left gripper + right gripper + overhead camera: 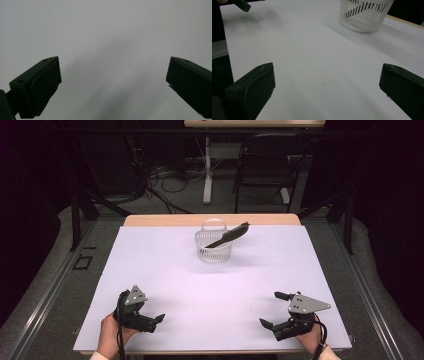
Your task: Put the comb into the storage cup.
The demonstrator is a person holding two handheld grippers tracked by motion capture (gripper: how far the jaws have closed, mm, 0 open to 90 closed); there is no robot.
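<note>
Basket (214,246) first: from the high view it's a white slotted one sitting toward the far middle of your worktop (165,270), with a dark flat tool (229,235) leaning in it, one end poking out over the rim to the right. Your left gripper (150,319) is down at the near left corner and your right gripper (278,310) at the near right, both well apart from the basket and from each other. Jaws on the right one are spread wide with nothing between them. The left one's jaws are harder to read from up here.

Left gripper view clears that up: your jaws stand far apart at the bottom corners, nothing held, just bare white worktop (105,37) ahead.

Right gripper view: same deal, jaws wide open and empty, hovering low over the worktop (312,62). You've got the basket (364,15) at the top right, well ahead, with dark streaks showing through the slots. Tip of your left gripper (242,5) peeks in at the top left corner.
</note>
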